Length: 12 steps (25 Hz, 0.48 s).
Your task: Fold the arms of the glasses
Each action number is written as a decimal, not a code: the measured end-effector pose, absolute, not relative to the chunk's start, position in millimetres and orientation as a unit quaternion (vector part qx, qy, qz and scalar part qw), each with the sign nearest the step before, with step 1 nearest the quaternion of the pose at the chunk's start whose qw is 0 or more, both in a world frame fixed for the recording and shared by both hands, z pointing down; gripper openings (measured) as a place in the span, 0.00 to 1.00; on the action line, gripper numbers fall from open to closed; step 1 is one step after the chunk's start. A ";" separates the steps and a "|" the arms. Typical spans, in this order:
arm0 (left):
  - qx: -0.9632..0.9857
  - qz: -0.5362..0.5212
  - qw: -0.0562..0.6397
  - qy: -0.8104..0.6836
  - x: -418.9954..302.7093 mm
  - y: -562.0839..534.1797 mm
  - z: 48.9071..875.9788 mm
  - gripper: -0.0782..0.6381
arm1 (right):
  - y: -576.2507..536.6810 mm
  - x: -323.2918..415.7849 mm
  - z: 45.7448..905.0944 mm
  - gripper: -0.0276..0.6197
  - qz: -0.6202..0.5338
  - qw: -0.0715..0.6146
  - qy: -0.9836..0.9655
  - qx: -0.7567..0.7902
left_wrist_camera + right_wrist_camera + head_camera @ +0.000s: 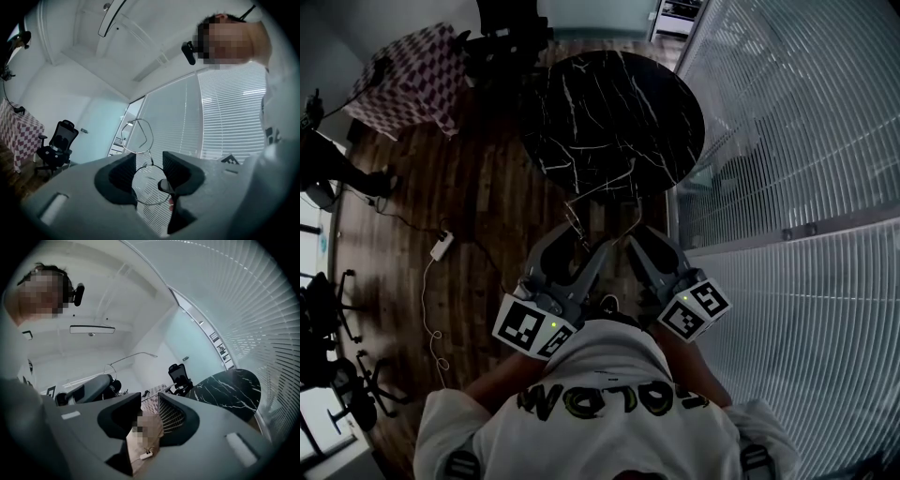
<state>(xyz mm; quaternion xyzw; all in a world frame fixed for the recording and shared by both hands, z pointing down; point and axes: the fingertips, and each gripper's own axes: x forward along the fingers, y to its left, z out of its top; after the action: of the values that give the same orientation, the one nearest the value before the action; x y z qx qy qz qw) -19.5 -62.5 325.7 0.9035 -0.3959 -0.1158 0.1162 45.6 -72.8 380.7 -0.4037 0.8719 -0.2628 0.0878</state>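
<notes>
An office-style meeting room, dimly lit.
A round black marble table stands on a wood-plank floor beside a long wall of white slatted blinds. Black swivel office chairs sit near a table under a checked cloth, a power strip trails its cable across the floor, and a slim pendant light hangs overhead.

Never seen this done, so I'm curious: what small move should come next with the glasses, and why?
Probably bring the right tongs to the outstretched arm and nudge it inward. The left tongs grip the glasses by a lens rim, while the right stand open, empty.
</notes>
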 end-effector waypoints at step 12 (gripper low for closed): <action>0.907 -0.108 0.126 -0.387 -15.0 -57.1 332.4 0.37 | -70.1 43.6 379.0 0.20 -0.253 0.083 0.875 -0.405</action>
<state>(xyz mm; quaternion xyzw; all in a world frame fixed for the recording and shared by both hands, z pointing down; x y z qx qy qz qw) -15.0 -57.1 332.4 0.9068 -0.3872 -0.1083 0.1263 43.6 -70.1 379.0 -0.4049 0.8747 -0.2529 0.0832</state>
